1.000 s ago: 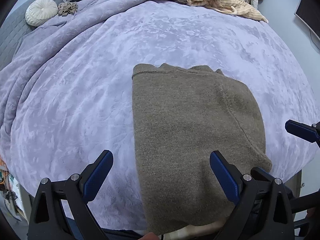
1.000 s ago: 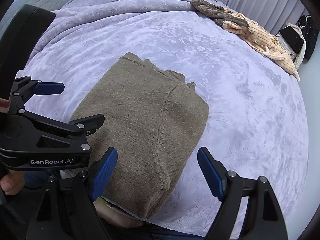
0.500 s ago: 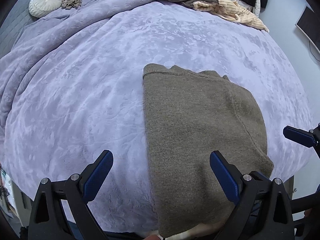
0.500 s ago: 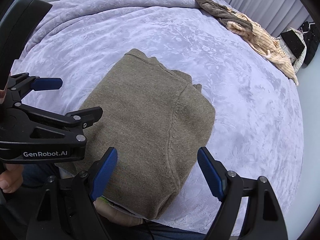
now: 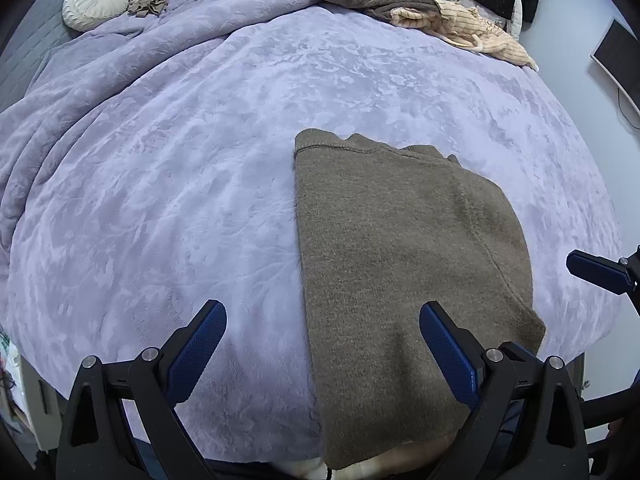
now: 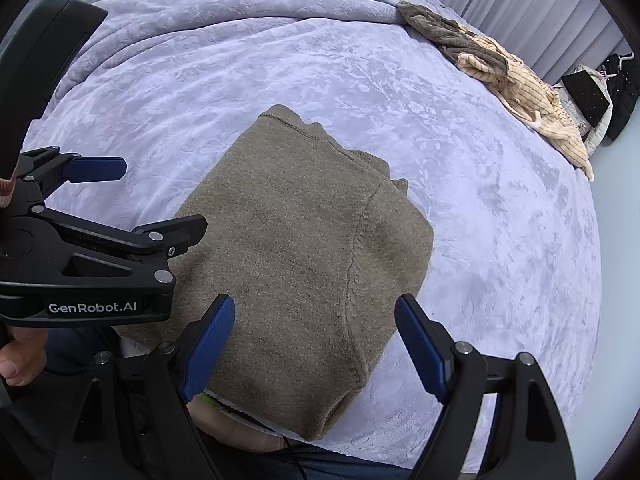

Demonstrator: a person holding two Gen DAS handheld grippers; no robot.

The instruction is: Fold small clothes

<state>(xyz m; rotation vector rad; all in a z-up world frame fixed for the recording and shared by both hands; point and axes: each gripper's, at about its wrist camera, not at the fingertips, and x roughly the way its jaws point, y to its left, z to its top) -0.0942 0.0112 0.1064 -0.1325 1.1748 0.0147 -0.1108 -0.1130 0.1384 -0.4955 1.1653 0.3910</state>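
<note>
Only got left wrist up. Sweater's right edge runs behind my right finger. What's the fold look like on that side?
Observer: From the right wrist view the olive sweater ends in a rounded folded edge, with a seam curving down near it; lavender blanket shows beyond.
Operator: Right gripper? I only see one blue tip.
Observer: The right gripper is open, both pads above the sweater's near end, nothing pinched.
Operator: And mine, from outside?
Observer: The left gripper is open over the sweater's left edge, holding nothing.
Operator: Anything under the near hem?
Observer: A pale layer and a bit of green peek out beneath it; I cannot tell what they are.
</note>
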